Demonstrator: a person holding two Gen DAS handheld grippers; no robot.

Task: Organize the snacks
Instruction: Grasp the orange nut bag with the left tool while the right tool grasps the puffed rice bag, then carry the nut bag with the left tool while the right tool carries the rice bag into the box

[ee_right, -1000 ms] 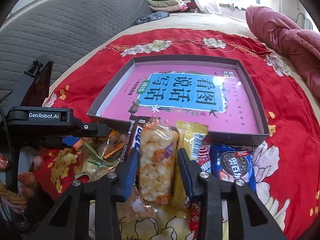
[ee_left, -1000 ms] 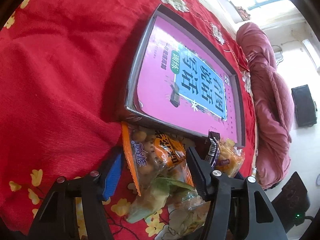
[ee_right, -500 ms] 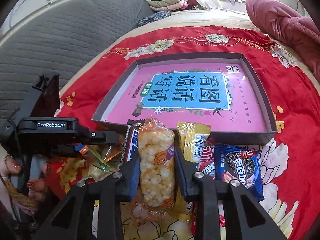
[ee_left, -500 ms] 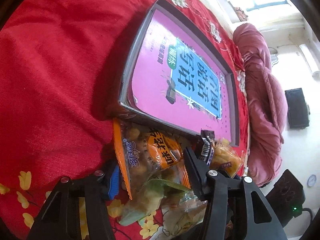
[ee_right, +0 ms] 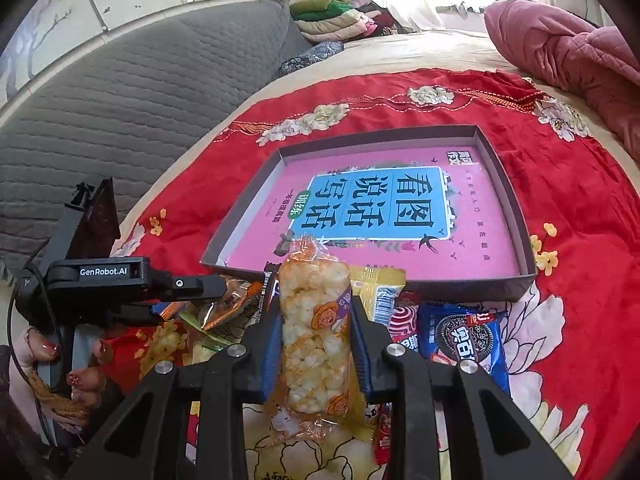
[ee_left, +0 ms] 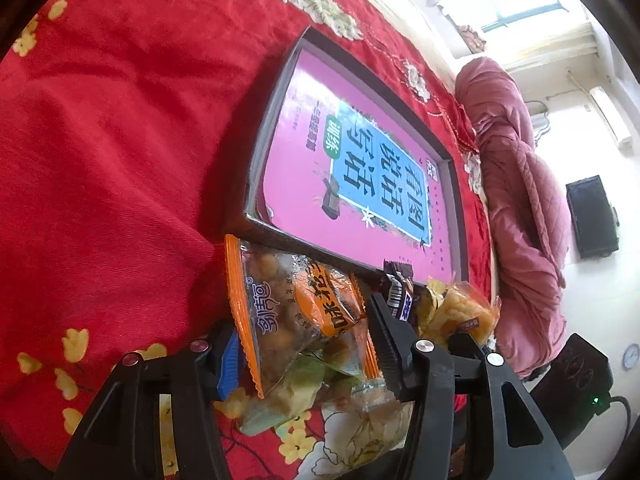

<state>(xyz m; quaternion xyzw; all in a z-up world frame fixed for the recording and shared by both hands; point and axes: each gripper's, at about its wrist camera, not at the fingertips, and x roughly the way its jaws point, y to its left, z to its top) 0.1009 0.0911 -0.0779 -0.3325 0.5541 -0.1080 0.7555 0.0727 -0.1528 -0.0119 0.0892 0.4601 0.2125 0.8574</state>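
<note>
The puffed-rice snack pack (ee_right: 314, 332) stands upright between the blue pads of the right gripper (ee_right: 314, 344), which press against both its sides and hold it just near of the box's near wall. To its left, the left gripper (ee_left: 304, 344) has its two fingers clamped on the clear orange-edged bag of peanuts (ee_left: 288, 308), whose far end touches the near left corner of the box. Between the two packs lies a dark chocolate bar (ee_left: 398, 288), and right of the rice pack sit a yellow sachet (ee_right: 378, 286), a red-and-white packet (ee_right: 404, 322) and a blue cookie pack (ee_right: 466, 334), all just near of the box. The shallow grey box (ee_right: 516, 208) holds only a pink book (ee_right: 376, 216) lying flat. Everything rests on a red flowered cloth (ee_right: 580, 240) spread over a bed, with a pink quilt (ee_right: 568, 48) at the far right and a grey headboard (ee_right: 140, 92) on the left.
</note>
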